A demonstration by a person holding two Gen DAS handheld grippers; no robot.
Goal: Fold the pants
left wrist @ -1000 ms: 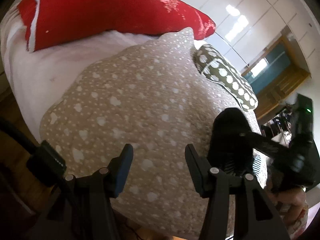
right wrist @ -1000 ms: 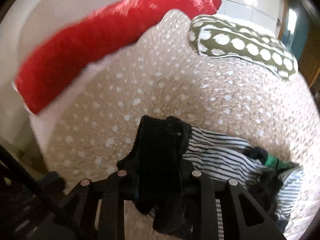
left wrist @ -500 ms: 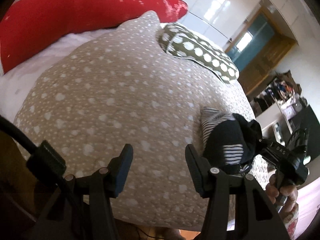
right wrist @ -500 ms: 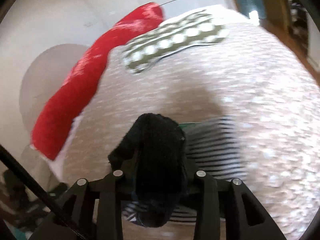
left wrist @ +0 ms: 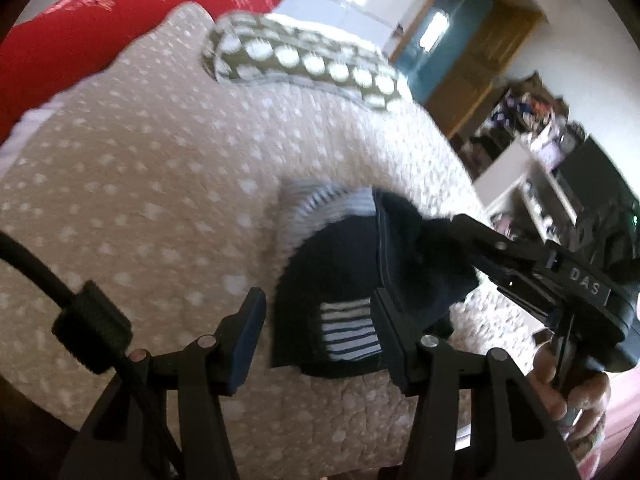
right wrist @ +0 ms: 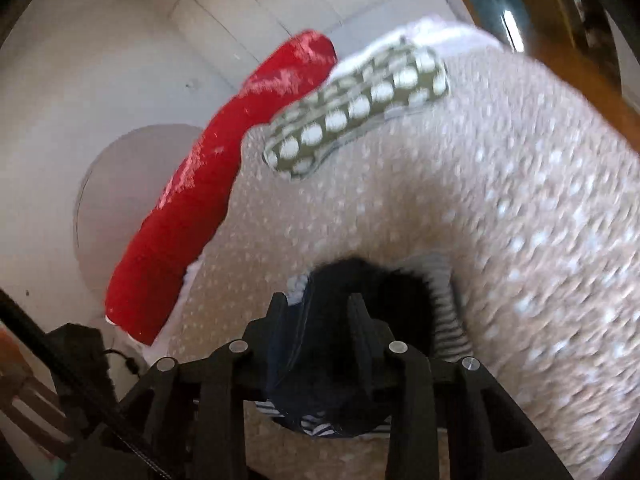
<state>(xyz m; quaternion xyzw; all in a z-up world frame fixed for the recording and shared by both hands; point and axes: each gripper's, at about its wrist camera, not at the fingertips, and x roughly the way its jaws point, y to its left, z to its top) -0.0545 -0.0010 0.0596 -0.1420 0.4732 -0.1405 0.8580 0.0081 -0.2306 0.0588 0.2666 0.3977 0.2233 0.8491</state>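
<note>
The right gripper (right wrist: 316,312) clamps the bunched pants (left wrist: 352,280), probably positioning them on the bedspread (left wrist: 140,184); beside the pants, the left gripper (left wrist: 316,320) gapes empty.

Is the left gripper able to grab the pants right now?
Probably yes. The left gripper is open, and the dark pants hang just ahead of its fingers with nothing between, held up by the right gripper.
</note>
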